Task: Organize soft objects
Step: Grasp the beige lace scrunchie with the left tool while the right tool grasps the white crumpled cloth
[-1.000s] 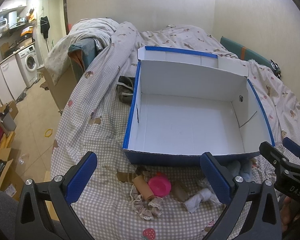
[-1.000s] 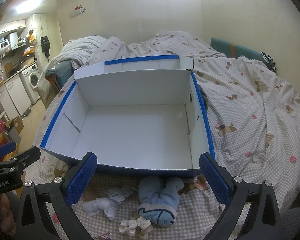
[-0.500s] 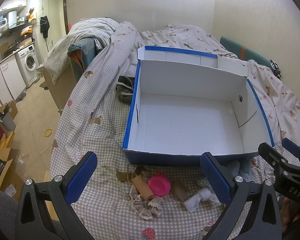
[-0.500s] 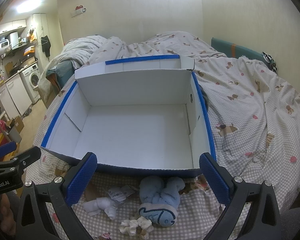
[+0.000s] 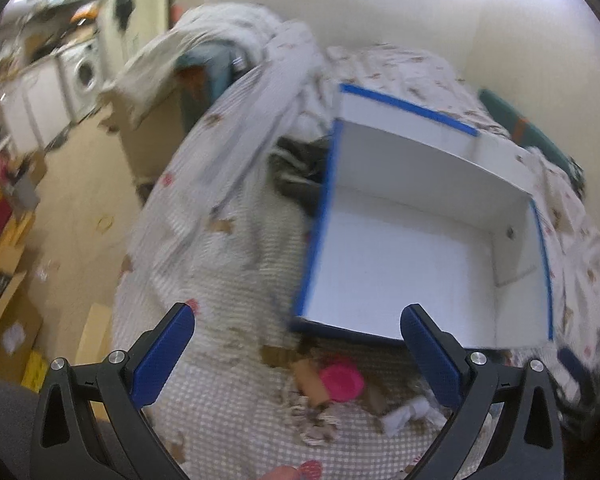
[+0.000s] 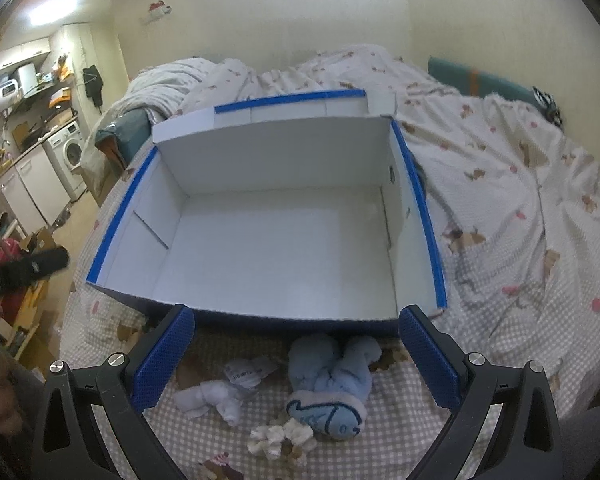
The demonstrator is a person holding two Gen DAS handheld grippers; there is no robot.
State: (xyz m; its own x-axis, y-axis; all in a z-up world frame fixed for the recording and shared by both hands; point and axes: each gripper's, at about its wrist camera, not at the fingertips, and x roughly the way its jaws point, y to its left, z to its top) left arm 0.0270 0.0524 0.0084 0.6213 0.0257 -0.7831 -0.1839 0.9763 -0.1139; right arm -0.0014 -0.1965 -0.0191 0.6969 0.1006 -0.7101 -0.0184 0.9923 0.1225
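Your left tongs [image 5: 296,334] are spread wide apart with nothing between them, hovering over the checked bedspread [image 5: 228,408] just short of the box's near wall. The box [image 5: 412,264], white inside with blue edging and nothing in it, is the landmark here; it sits open on the bed. Below its near wall, between the left fingers, lie a pink round item [image 5: 341,379], a frilly beige cloth [image 5: 312,424] and a white rolled sock [image 5: 404,418] (this view is motion-blurred, so details are soft).

Your right tongs [image 6: 296,334] are also wide apart and hold nothing. Between their fingers, just in front of the box's near wall [image 6: 284,320], lies a light blue plush garment with a fish patch [image 6: 332,384]. To its left, still in front of the box, are a pale blue rolled sock [image 6: 208,398] and a paper tag [image 6: 246,372]; a cream lacy piece [image 6: 280,438] lies closest to you.
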